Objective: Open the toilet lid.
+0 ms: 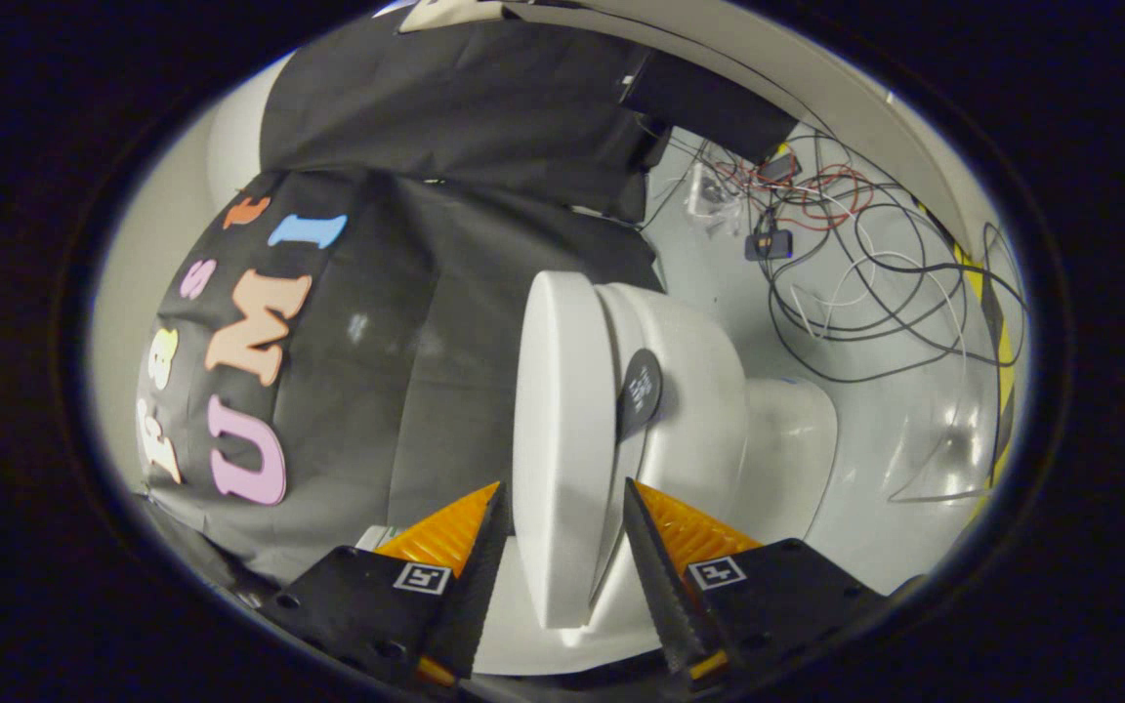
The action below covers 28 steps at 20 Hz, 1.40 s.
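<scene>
The view is turned on its side. The white toilet lid (562, 391) stands edge-on between my fingers, lying close against the white toilet bowl (694, 410) with a narrow gap. My gripper (562, 490) straddles the lid's front rim, one fingertip (492, 508) against its outer face and the other against its underside, so it is shut on the lid. A dark round tag (641, 391) sticks out from the gap between lid and bowl.
The booth's black cloth (445, 322) hangs behind the lid. Past the bowl lies a pale floor with a tangle of cables (836, 254) and a yellow-black striped edge (1002, 342). A black box (709, 103) sits near the cloth's far end.
</scene>
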Available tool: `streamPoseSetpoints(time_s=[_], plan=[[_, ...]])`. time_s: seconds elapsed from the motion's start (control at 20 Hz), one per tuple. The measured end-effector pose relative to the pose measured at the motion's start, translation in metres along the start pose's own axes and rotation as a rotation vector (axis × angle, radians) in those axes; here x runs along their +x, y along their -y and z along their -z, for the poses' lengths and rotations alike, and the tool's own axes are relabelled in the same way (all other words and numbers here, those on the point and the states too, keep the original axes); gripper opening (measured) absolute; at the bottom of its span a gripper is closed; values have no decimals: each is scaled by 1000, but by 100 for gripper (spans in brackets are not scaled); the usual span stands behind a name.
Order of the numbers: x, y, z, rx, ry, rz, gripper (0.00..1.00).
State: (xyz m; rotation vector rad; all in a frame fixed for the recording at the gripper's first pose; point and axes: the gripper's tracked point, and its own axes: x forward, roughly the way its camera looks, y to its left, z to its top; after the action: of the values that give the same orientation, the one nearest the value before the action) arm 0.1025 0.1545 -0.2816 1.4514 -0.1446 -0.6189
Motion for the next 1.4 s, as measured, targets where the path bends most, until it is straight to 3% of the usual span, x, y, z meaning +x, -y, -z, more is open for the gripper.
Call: streamPoseSetpoints(time_s=[0.25, 0.5, 0.55, 0.6, 1.0, 1.4], plan=[[23, 23, -21, 71, 23, 60, 63], [37, 23, -31, 123, 12, 52, 25], [34, 28, -31, 117, 8, 80, 24], [47, 26, -30, 110, 8, 68, 9], [33, 0, -30, -90, -7, 34, 8], [6, -103, -20, -411, -47, -203, 8]])
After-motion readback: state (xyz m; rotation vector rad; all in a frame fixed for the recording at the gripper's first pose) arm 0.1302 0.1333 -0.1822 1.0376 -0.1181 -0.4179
